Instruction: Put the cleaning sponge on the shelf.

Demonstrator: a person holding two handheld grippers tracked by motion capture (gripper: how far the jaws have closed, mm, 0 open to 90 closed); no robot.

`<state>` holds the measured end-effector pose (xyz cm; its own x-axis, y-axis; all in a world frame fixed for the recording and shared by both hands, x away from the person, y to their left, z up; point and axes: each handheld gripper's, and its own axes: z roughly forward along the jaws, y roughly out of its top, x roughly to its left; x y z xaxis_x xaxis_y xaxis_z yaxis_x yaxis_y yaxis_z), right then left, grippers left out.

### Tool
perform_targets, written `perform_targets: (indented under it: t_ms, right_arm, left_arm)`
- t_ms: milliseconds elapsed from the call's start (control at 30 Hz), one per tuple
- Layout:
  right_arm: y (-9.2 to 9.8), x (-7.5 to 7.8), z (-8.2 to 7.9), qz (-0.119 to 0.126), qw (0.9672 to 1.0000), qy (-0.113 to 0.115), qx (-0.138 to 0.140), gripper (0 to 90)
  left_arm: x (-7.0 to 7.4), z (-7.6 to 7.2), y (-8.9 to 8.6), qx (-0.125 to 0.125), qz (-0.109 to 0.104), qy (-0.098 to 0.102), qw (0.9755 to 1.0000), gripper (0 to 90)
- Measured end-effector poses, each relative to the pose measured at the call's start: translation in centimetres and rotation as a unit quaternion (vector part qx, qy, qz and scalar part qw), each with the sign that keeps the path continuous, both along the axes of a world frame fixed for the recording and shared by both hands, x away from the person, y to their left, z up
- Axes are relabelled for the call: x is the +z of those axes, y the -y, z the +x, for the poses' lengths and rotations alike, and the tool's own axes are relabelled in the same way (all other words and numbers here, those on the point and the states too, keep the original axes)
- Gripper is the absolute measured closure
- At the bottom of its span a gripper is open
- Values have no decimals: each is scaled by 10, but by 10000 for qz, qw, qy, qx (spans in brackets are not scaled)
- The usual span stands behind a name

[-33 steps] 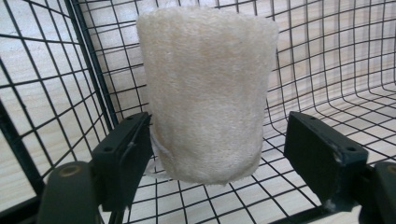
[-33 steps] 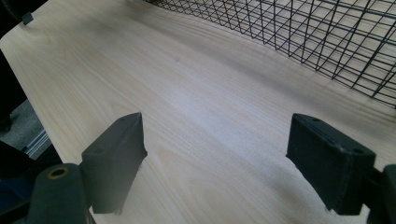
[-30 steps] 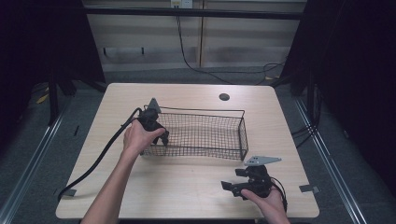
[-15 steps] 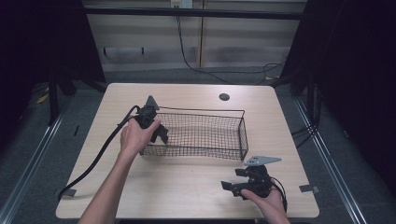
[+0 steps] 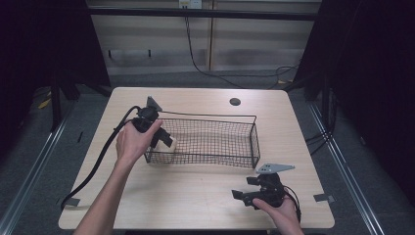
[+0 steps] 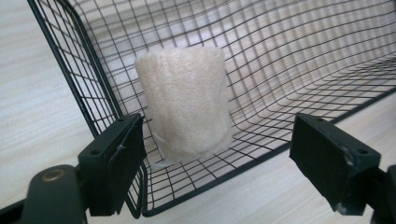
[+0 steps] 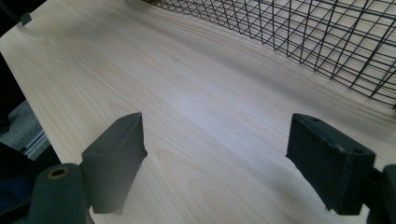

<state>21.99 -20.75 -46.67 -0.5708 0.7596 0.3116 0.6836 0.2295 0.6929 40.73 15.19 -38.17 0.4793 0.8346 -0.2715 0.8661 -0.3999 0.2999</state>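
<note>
Pale wooden table (image 5: 195,196) bears a wire basket (image 5: 215,142), dark surroundings.

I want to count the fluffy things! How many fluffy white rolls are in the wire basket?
1. The fluffy white roll stands in the left end corner of the wire basket, just below the open left gripper. The rest of the basket looks empty.

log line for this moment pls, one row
left gripper: jaws just opened, nothing between | cream fibre roll: released, upright in wire basket corner | right gripper: open above table
</note>
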Motion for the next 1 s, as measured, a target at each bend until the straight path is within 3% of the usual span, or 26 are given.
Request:
perform_targets:
  t_ms: [133, 267, 300, 400, 600, 667, 733, 833, 900, 933, 967, 1000]
  right_arm:
    - [0, 0, 0, 0, 10000, -5, -6, 190]
    - [0, 0, 0, -3, 10000, -7, -9, 190]
    - [0, 0, 0, 1, 10000, 1, -1, 190]
    - [0, 0, 0, 0, 10000, 3, -5, 190]
    - [0, 0, 0, 1, 10000, 0, -17, 190]
    - [0, 0, 0, -1, 10000, -20, -34, 190]
    - [0, 0, 0, 3, 10000, -14, -39, 190]
    - [1, 0, 0, -2, 10000, -9, -51, 190]
    - [0, 0, 0, 0, 10000, -11, -54, 190]
    - [0, 0, -1, -2, 10000, 9, -31, 190]
    - [1, 0, -1, -5, 10000, 3, -36, 190]
    - [1, 0, -1, -5, 10000, 3, -36, 190]
  left_arm:
    - [6, -4, -4, -85, -141, 204, 9997, 210]
    - [11, -8, -11, -243, 48, 332, 9991, 229]
    - [13, -12, -17, -305, -102, 397, 9987, 229]
    - [13, -15, -22, -366, -265, 445, 9980, 230]
    - [15, -25, -35, -333, -256, 680, 9968, 232]
    - [17, -31, -41, -430, -521, 710, 9952, 207]
    - [18, -35, -46, -498, -609, 745, 9941, 169]
    - [20, -38, -52, -449, -539, 813, 9942, 208]
    - [22, -43, -57, -519, -666, 951, 9919, 228]
    - [22, -43, -57, -519, -666, 951, 9919, 228]
    - [23, -50, -61, -505, -801, 1069, 9898, 228]
    - [23, -50, -61, -505, -801, 1069, 9898, 228]
